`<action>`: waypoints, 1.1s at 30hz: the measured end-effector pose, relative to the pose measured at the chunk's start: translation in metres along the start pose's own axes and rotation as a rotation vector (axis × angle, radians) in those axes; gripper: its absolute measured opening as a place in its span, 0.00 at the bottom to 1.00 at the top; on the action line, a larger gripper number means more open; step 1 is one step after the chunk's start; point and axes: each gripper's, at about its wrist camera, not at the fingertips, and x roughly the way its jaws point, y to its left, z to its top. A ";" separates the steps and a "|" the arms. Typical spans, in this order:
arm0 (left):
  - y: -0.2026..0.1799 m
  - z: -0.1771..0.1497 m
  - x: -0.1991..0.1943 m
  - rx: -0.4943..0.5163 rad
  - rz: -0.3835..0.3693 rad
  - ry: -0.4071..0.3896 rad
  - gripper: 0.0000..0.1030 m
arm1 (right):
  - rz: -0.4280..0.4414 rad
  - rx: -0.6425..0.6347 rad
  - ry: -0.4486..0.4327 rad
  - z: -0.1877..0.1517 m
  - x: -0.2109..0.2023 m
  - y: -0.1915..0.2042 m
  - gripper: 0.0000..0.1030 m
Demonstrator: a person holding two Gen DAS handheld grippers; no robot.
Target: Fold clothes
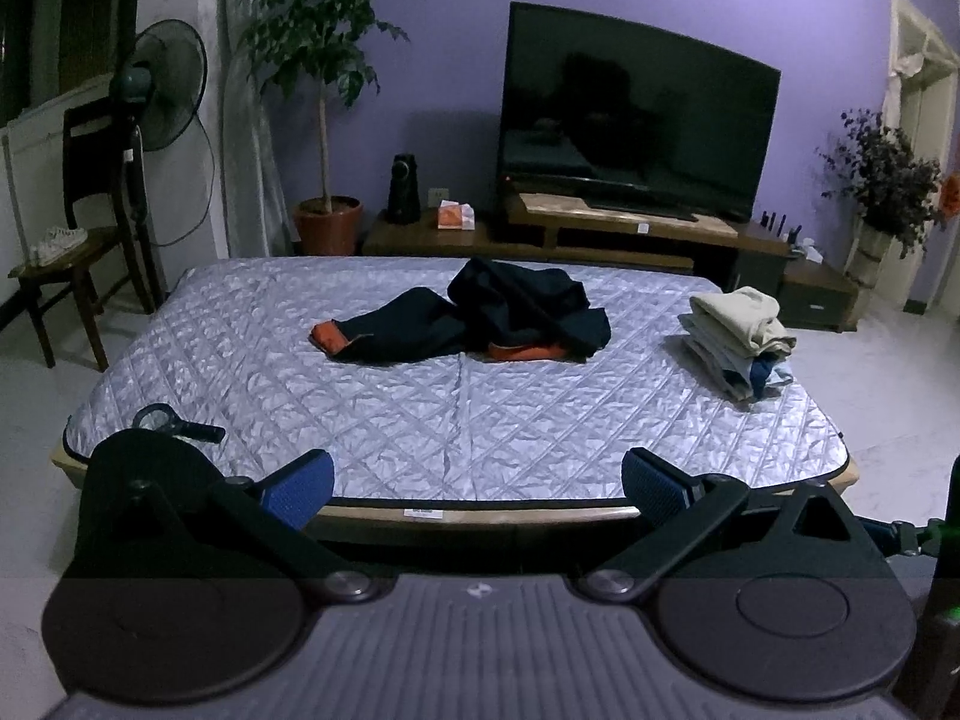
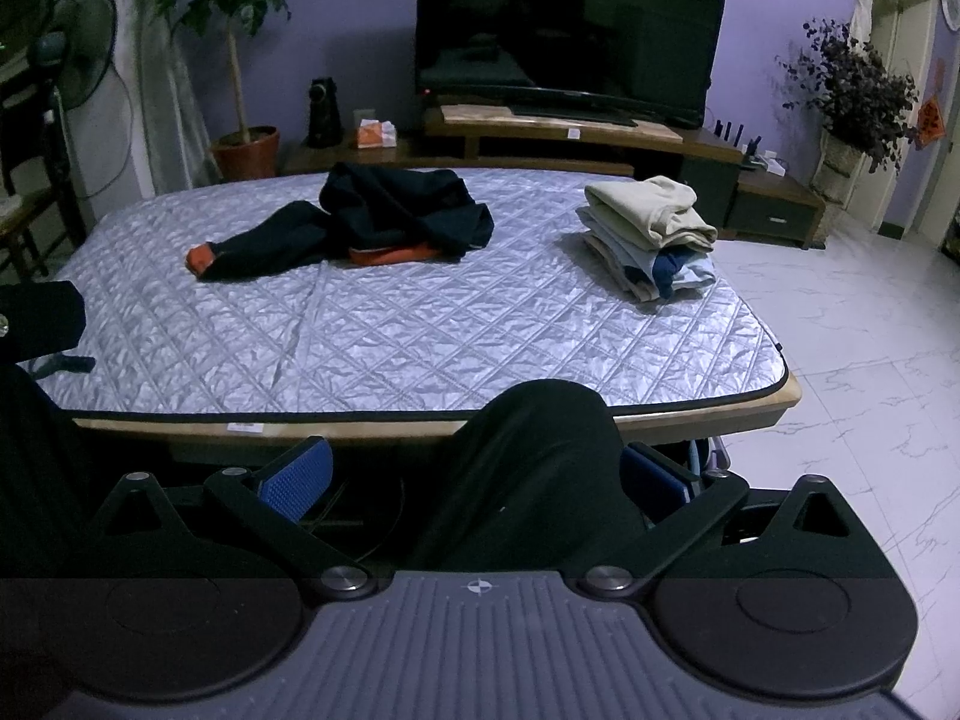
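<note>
A crumpled dark navy garment with orange cuffs (image 1: 480,318) (image 2: 360,222) lies unfolded near the far middle of the quilted silver table cover (image 1: 420,420) (image 2: 420,336). A stack of folded clothes (image 1: 738,336) (image 2: 651,234), cream on top, sits at the right side. My left gripper (image 1: 474,489) is open and empty, held back over the table's near edge. My right gripper (image 2: 474,480) is open too, below the near edge, with a person's dark-clad knee (image 2: 534,456) between its fingers and the table.
A black magnifier-like tool (image 1: 174,423) lies at the table's near left corner. Behind stand a TV (image 1: 636,114) on a low wooden unit, a potted tree (image 1: 324,120), a fan (image 1: 162,84) and a chair (image 1: 72,252). White tile floor (image 2: 840,360) spreads to the right.
</note>
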 end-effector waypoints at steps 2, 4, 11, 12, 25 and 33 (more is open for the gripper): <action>0.000 0.000 0.000 0.000 -0.001 0.003 0.99 | 0.000 -0.001 0.000 0.000 0.000 0.000 1.00; 0.000 0.000 0.001 -0.001 -0.001 0.006 0.99 | 0.001 -0.001 0.001 0.000 0.000 0.000 1.00; 0.001 0.000 0.002 -0.002 0.000 0.015 0.99 | 0.001 -0.005 0.001 0.000 0.001 0.000 1.00; 0.001 0.000 0.002 -0.001 0.000 0.017 0.99 | 0.001 -0.006 0.001 0.000 0.001 0.001 1.00; 0.001 -0.002 0.004 0.000 0.001 0.027 0.99 | 0.001 -0.007 0.001 0.000 0.001 0.000 1.00; 0.006 -0.004 0.011 -0.010 0.010 0.045 0.99 | 0.001 -0.014 0.003 0.000 0.001 0.002 1.00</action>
